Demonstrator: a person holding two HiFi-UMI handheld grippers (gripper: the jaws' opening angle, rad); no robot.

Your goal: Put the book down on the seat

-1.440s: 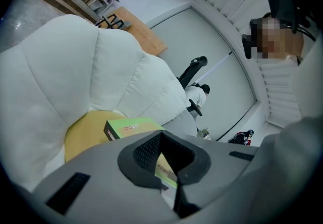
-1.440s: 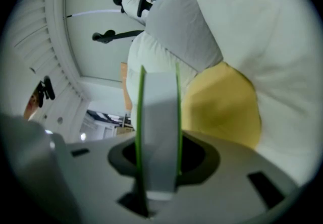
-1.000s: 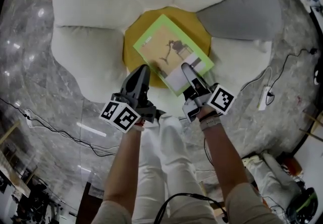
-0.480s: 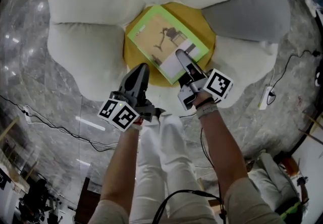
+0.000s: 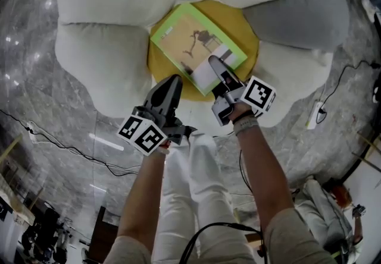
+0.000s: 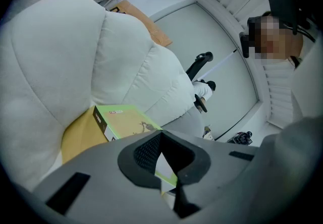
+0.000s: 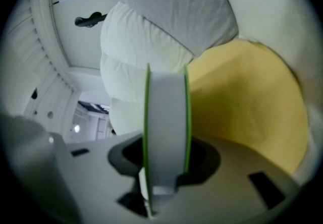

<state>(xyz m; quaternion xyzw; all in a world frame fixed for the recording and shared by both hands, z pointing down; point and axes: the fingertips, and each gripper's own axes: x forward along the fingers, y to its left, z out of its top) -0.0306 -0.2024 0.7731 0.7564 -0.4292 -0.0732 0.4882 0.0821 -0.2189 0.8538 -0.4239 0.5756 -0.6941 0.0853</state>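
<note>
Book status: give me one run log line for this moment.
book on yellow seat | right gripper shut on book's near corner, not yet released | left gripper shut, empty, beside book

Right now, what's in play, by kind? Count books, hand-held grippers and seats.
book: 1
hand-held gripper: 2 (left hand-held gripper, empty; right hand-held gripper, clamped on the book)
seat: 1
Total: 4
</note>
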